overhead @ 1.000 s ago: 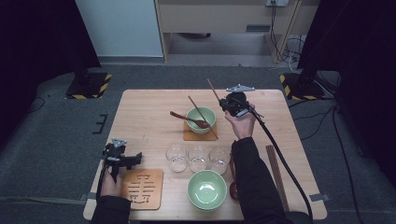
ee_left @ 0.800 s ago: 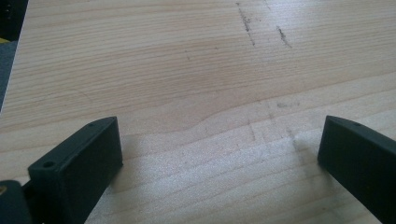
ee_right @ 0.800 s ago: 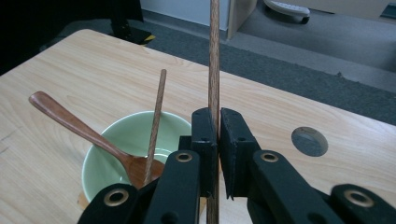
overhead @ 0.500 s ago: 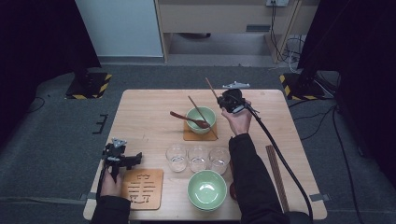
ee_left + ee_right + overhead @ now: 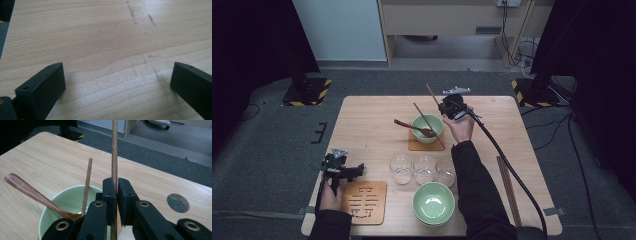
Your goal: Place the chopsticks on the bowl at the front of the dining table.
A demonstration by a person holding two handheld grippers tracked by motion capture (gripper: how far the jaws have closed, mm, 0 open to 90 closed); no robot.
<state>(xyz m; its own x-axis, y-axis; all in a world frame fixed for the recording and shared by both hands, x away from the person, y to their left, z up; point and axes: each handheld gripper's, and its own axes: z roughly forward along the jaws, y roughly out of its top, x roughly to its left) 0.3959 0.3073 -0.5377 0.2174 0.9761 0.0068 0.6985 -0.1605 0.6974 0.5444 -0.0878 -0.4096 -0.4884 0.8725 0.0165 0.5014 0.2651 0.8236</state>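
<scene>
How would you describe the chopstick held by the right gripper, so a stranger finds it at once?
Start at the pale green bowl on the square coaster at the table's far middle. Just right of it, the right gripper clamps a dark wooden chopstick. Its twin chopstick leans inside the bowl, unheld.

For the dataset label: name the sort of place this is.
Probably a lab or studio set up for recording: a wooden table laid with tableware, black curtains on both sides, hazard-striped stand bases, loose cables on grey carpet.
</scene>
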